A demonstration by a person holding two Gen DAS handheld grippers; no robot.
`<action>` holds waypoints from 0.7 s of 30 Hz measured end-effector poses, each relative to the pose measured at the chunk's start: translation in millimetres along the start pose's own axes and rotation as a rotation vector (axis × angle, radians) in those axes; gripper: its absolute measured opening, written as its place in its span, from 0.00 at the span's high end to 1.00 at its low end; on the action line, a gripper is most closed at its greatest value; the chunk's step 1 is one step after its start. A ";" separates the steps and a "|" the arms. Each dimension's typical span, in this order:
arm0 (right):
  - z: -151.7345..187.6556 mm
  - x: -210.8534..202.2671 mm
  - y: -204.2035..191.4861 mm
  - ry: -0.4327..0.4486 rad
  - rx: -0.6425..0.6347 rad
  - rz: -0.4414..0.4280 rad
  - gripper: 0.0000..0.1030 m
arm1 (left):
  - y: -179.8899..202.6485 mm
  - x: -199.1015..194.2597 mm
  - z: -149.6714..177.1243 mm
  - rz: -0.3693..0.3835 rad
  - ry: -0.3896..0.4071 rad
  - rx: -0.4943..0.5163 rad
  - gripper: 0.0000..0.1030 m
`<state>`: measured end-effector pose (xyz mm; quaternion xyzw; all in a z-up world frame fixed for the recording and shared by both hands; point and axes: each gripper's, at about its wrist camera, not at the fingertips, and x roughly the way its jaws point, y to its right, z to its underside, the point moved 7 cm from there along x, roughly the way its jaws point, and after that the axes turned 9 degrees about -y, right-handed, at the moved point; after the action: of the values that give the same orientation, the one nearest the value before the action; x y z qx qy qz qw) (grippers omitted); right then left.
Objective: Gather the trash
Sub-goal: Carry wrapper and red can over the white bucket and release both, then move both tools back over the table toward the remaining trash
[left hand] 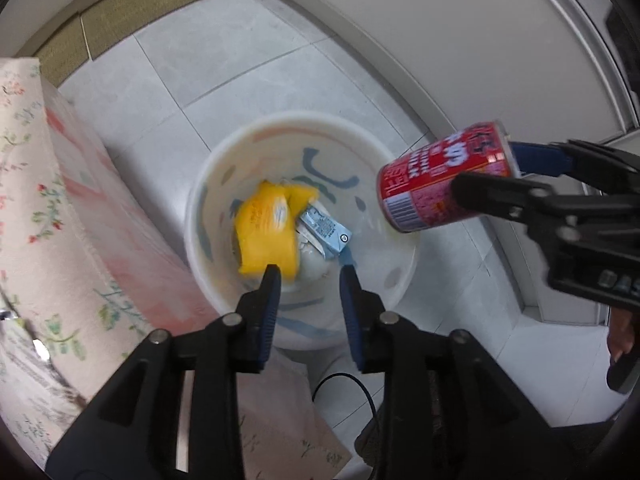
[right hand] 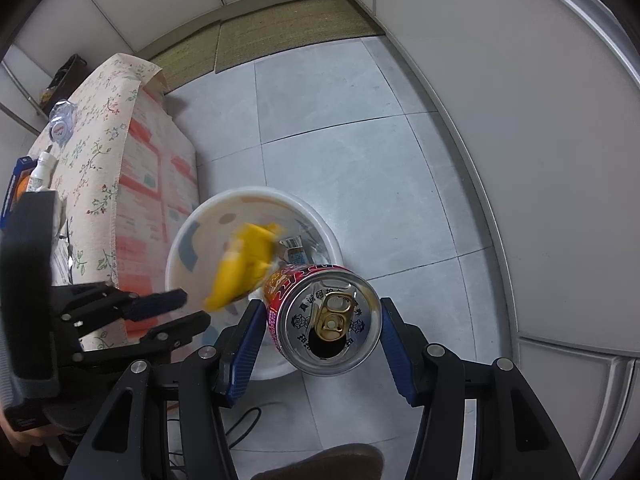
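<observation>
The right gripper (right hand: 320, 320) pinched a red can (left hand: 446, 182) above the bin (left hand: 208, 200) (left gripper (left hand: 310, 276) spread, empty), needing only release.

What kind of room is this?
Probably a home, maybe a hallway or kitchen corner. There's a grey tiled floor, a table with a flowery cloth, and a white trash bin beside it.

You have one white bin (left hand: 200, 216) at the frame's centre, holding one yellow wrapper (left hand: 266, 232) and one blue-grey carton (left hand: 326, 230). One red can (right hand: 320, 320) sits lower centre. Two items, a tube (right hand: 42, 170) and a clear lid (right hand: 62, 122), lie upper left.
</observation>
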<state>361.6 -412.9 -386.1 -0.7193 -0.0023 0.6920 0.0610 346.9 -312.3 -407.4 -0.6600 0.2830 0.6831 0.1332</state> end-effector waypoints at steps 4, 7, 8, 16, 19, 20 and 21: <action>-0.7 1.4 -2.2 -0.005 -0.011 0.006 0.44 | -3.7 -22.3 7.1 -0.008 0.038 0.017 0.66; -2.7 4.0 -4.9 -0.011 -0.019 0.012 0.44 | -8.2 -40.2 12.9 -0.017 0.071 0.033 0.64; -3.4 5.5 -5.9 -0.015 -0.021 0.013 0.44 | -9.6 -46.1 15.4 -0.019 0.080 0.038 0.64; -9.4 25.4 -20.2 -0.060 -0.066 0.053 0.44 | -30.9 -96.9 45.1 -0.048 0.159 0.069 0.57; -10.9 33.3 -26.2 -0.077 -0.097 0.085 0.44 | -41.6 -110.2 57.9 -0.068 0.176 0.074 0.49; -11.1 36.2 -27.7 -0.083 -0.109 0.100 0.44 | -44.1 -113.4 60.4 -0.072 0.179 0.073 0.47; -10.9 39.3 -29.2 -0.090 -0.124 0.119 0.44 | -48.9 -117.7 64.8 -0.075 0.186 0.068 0.45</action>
<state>376.5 -381.4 -422.2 -0.6888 -0.0053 0.7245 -0.0250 331.5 -214.0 -304.7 -0.7258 0.2922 0.6033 0.1544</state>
